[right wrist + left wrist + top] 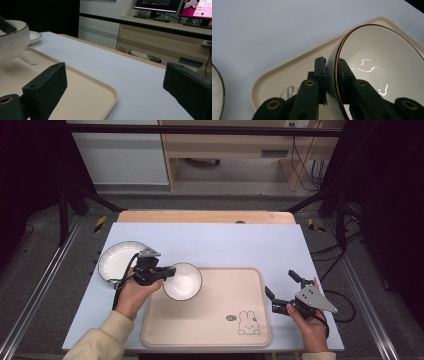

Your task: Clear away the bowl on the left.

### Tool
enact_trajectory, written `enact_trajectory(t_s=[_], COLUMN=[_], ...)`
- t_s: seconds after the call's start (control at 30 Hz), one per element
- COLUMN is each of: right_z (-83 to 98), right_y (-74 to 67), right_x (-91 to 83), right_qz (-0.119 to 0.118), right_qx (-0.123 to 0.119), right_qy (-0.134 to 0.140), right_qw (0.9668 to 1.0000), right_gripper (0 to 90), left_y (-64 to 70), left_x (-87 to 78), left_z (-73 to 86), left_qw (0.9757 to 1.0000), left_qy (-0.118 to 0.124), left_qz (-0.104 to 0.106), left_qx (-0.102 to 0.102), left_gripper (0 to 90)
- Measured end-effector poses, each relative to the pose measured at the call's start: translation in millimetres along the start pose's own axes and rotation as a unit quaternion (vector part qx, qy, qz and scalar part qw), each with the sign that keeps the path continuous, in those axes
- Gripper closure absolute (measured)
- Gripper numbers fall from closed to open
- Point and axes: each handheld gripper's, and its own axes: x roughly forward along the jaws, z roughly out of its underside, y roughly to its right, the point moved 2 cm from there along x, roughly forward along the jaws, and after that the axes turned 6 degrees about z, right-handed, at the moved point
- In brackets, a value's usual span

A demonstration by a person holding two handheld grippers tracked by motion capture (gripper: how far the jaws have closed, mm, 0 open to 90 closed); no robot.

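My left gripper (167,273) pinches the bowl (183,281) rim; I lower it level onto the tray (210,320), right gripper (281,291) wide apart.

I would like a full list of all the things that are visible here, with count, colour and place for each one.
round white bowl with a thin brown rim: 1, white, held over the tray's far left corner, its wall clamped between the left gripper's jaws
beige plastic tray with a small rabbit drawing: 1, beige, on the near middle of the table
round white ribbed plate with a dark rim: 1, white, on the table left of the tray
pale blue table cover: 1, pale blue, over the wooden table
left gripper: 1, black, shut on the bowl's wall, in the person's left hand
right gripper: 1, black, jaws open with nothing between them, right of the tray, in the person's right hand
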Motion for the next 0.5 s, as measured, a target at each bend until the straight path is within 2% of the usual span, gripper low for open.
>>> enact_trajectory(t_s=[0.27,0.5], right_z=[-0.1,-0.2], right_y=[0.0,0.3], right_x=[0.0,-0.2], right_qz=[0.000,0.000], right_qx=[-0.002,-0.002], right_qy=[0.001,0.001], right_qw=[1.0000,1.0000], right_gripper=[5.5,5.5], left_y=[10.9,16.2], left_x=[12.3,18.2], left_z=[1.9,4.4], left_qw=[0.9998,0.9996], left_qy=[-0.014,-0.021], left_qz=[0.007,0.015], left_qx=[0.014,0.015], left_gripper=[81.2,81.1])
